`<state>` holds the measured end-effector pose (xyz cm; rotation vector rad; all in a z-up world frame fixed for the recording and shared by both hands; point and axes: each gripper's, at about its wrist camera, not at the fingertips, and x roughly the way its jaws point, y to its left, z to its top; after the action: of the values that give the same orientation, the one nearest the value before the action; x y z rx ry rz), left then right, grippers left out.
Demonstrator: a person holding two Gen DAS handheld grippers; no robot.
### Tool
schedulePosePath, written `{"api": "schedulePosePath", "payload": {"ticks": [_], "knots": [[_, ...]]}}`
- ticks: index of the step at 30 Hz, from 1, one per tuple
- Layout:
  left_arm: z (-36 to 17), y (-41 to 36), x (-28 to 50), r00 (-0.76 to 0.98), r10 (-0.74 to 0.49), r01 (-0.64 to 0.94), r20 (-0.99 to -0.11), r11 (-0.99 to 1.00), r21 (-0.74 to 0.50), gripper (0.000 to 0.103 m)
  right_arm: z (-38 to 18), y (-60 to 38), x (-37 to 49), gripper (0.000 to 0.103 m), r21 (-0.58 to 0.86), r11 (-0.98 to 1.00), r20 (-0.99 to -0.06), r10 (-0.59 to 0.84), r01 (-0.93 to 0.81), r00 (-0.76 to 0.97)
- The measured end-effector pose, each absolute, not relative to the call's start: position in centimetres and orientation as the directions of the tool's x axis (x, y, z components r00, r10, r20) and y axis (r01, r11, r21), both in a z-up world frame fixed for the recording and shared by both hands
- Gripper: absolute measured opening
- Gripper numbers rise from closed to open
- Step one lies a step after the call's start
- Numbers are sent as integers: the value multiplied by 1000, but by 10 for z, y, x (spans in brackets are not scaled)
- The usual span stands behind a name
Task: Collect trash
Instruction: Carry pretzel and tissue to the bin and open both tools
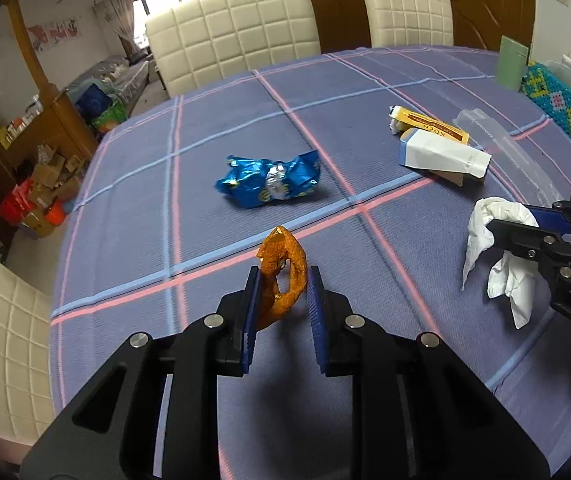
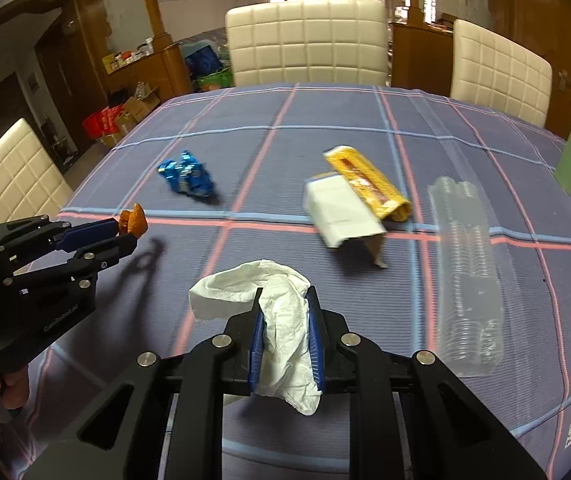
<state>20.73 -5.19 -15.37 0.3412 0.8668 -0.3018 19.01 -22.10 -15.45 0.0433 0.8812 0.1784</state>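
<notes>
The left hand-held gripper (image 1: 283,300) is clamped on a curled piece of orange peel (image 1: 281,276), its blue pads pinching the loop near its lower part so most of the peel stands up beyond the fingertips. The right hand-held gripper (image 2: 285,336) is closed on a crumpled white tissue (image 2: 281,316); the paper bunches between the pads and spills out ahead of them and below, which suits something so limp. Both pieces look lifted just clear of the surface (image 1: 245,128), a table under a purple checked cloth, judging by the shadows beneath them.

More trash lies farther out. A crushed blue foil wrapper (image 1: 271,184) sits well ahead of the left hand-held gripper. Ahead of the right one and slightly to its right lie a white carton (image 2: 341,212) touching a yellow box (image 2: 369,184), with a clear plastic tray (image 2: 465,276) just beyond them to the right. With each hand loaded, these probably wait until the current pieces are dropped somewhere; no bin is in view.
</notes>
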Motion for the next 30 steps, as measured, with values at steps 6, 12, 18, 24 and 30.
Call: {"api": "schedulePosePath", "payload": {"ticks": [6,12,18,24,30], "knots": [[-140,-15,188,651,-93,335,-753,926,175,24,-141,-179,184,19,92,972,-753,211,-218,624],[-129,28,173,684,-58,266,-727,948,175,24,-130,-129,178,19,63,950,-747,248,-307,617],[-126,77,155,700,-17,190,-714,968,162,24,-124,-73,175,19,25,922,-750,272,-385,603],[-125,128,141,709,31,103,-704,984,146,24,-122,-20,172,19,-14,886,-752,296,-463,589],[-131,176,131,711,83,14,-698,991,132,24,-127,36,172,19,-49,841,-766,315,-539,561]]}}
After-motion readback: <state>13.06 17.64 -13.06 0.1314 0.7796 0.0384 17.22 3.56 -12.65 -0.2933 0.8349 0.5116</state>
